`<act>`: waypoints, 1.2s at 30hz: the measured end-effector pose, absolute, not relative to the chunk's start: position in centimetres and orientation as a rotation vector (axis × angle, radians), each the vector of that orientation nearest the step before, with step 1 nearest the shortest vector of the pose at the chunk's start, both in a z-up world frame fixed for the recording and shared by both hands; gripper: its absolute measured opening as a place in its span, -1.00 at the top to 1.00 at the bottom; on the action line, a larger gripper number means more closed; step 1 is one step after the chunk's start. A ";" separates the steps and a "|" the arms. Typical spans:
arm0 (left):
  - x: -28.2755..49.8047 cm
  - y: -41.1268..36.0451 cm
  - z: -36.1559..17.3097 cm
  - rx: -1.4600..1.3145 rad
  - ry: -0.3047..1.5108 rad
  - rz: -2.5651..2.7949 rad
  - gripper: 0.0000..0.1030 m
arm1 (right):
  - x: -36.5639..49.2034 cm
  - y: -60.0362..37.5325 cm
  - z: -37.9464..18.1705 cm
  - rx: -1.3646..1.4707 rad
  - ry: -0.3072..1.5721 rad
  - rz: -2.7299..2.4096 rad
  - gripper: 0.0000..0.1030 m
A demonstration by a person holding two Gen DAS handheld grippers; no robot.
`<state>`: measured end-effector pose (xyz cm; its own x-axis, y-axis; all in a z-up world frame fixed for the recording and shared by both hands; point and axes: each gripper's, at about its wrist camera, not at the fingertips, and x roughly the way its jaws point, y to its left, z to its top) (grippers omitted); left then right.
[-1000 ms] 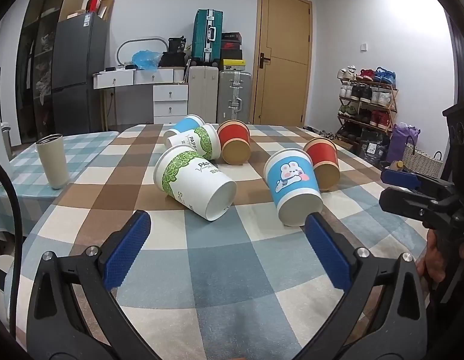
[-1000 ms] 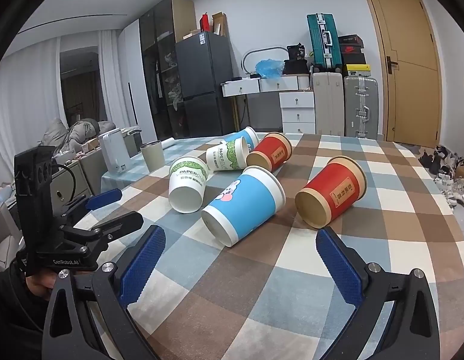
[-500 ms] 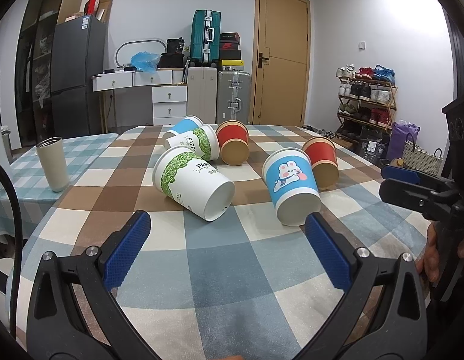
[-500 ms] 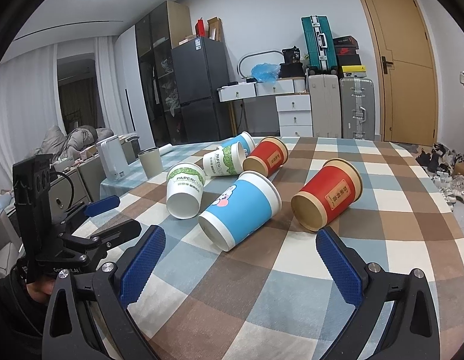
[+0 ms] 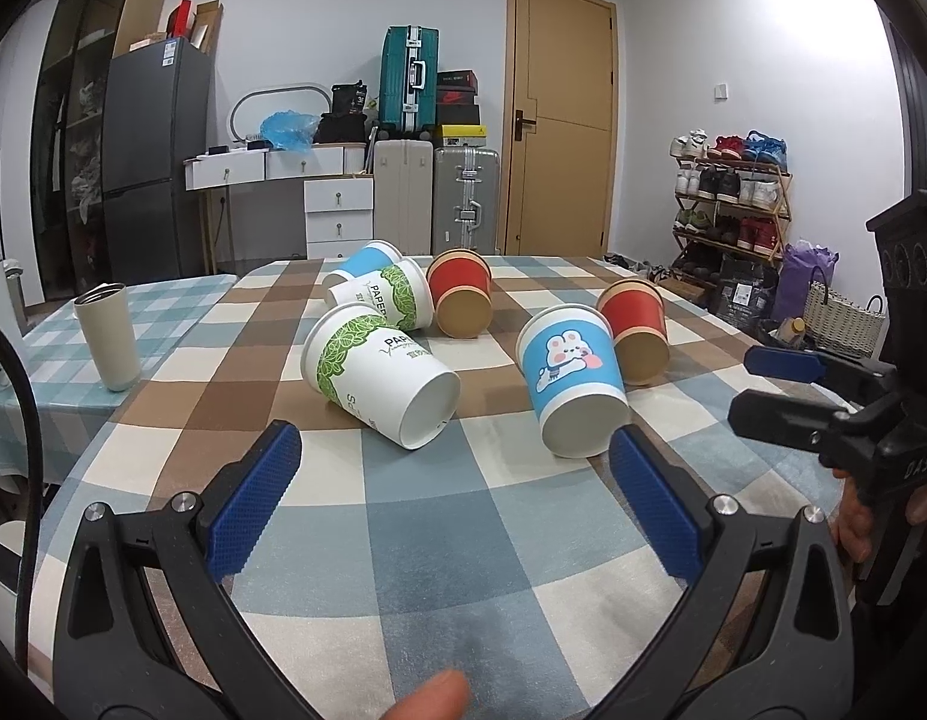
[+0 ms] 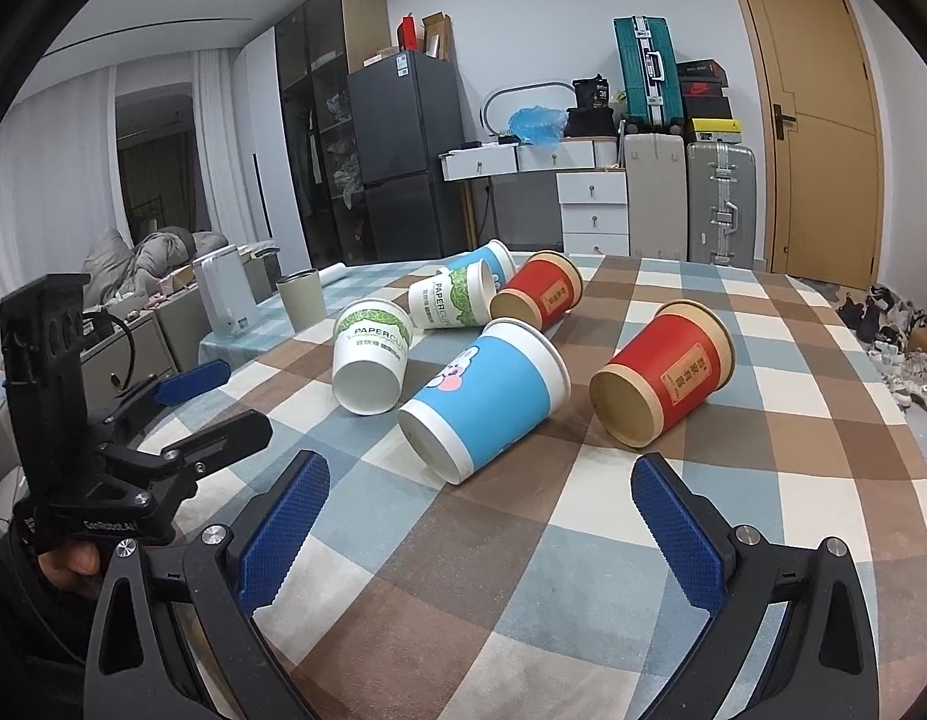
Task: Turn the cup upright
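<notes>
A white-walled room. On the far wall stands a closed wooden door (image 5: pixel 559 120). Left of it are upright suitcases (image 5: pixel 466 198), a white drawer unit (image 5: pixel 338 210) and a dark fridge (image 5: pixel 154 156). A shoe rack (image 5: pixel 730 192) lines the right wall; white curtains (image 6: pixel 223 138) hang far left.

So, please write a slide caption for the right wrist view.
Open right gripper faces six tipped paper cups, the blue bunny cup nearest, on a checked tablecloth.

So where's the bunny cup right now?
The bunny cup lies on its side near the middle of the checked table, between the green leafy cup and a red cup, ahead of both open grippers.
</notes>
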<state>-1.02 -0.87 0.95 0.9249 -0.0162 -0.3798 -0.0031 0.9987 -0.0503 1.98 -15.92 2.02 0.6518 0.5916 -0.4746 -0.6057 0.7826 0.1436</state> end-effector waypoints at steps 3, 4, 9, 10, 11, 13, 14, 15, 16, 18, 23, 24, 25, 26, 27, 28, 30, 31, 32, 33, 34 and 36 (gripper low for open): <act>-1.0 -1.0 1.1 -0.038 0.388 0.000 -0.99 | 1.8 -16.2 2.2 -0.019 0.511 0.674 -0.99; -1.0 -1.0 1.1 -0.036 0.389 0.001 -0.99 | 1.8 -16.4 2.2 -0.017 0.504 0.671 -0.99; -0.8 -1.0 1.3 -0.050 0.407 -0.008 -0.99 | 1.9 -17.0 2.5 0.009 0.487 0.662 -0.99; -0.8 -1.0 1.3 -0.050 0.408 -0.006 -0.99 | 2.0 -17.1 2.6 0.013 0.482 0.657 -0.99; -0.8 -1.0 1.4 -0.049 0.406 -0.001 -0.99 | 2.0 -17.3 2.7 0.018 0.475 0.648 -0.99; -0.8 -1.1 1.5 -0.044 0.407 0.003 -0.99 | 2.0 -17.8 2.8 0.031 0.466 0.644 -0.99; -0.8 -1.1 1.5 -0.045 0.408 0.005 -0.99 | 2.1 -18.0 2.8 0.038 0.464 0.642 -0.99; -0.7 -1.1 1.5 -0.042 0.411 0.007 -0.99 | 2.2 -18.3 2.9 0.046 0.459 0.634 -0.99; -0.7 -1.1 1.5 -0.039 0.416 0.008 -0.99 | 2.2 -18.5 3.0 0.052 0.452 0.629 -0.99; -0.6 -1.3 1.5 -0.030 0.418 0.007 -0.99 | 2.2 -18.9 3.1 0.067 0.442 0.630 -0.99; -0.3 -1.9 1.5 -0.015 0.435 -0.014 -0.99 | 2.5 -19.0 3.2 0.043 0.456 0.608 -0.99; -0.1 -2.1 1.5 -0.013 0.440 -0.018 -0.99 | 2.4 -18.9 3.2 0.032 0.457 0.600 -0.99; -0.1 -2.3 1.5 -0.011 0.446 -0.018 -0.99 | 2.4 -18.9 3.2 0.023 0.456 0.592 -0.99; 0.1 -2.4 1.5 -0.007 0.457 -0.021 -0.99 | 2.4 -18.8 3.2 0.021 0.459 0.584 -0.99; 0.2 -2.5 1.5 -0.005 0.466 -0.024 -0.99 | 2.4 -18.8 3.2 0.023 0.464 0.584 -0.99; 0.4 -2.6 1.5 -0.005 0.477 -0.029 -0.99 | 2.5 -18.9 3.1 0.029 0.477 0.590 -0.99; 0.7 -2.8 1.7 -0.001 0.488 -0.042 -0.99 | 2.6 -19.0 3.0 0.040 0.497 0.602 -0.99; 0.9 -2.9 1.7 0.000 0.493 -0.049 -0.99 | 2.7 -19.1 3.0 0.044 0.502 0.611 -0.99; 1.0 -3.1 1.8 0.006 0.497 -0.062 -0.99 | 2.7 -19.2 3.0 0.044 0.501 0.611 -0.99; 1.2 -3.3 1.9 0.012 0.497 -0.066 -0.99 | 2.7 -19.2 3.1 0.042 0.496 0.607 -0.99; 1.3 -3.5 2.0 0.017 0.497 -0.066 -0.99 | 2.7 -19.3 3.2 0.038 0.487 0.600 -0.99; 1.7 -3.8 2.1 0.024 0.501 -0.077 -1.00 | 2.7 -19.5 3.4 0.041 0.482 0.603 -0.99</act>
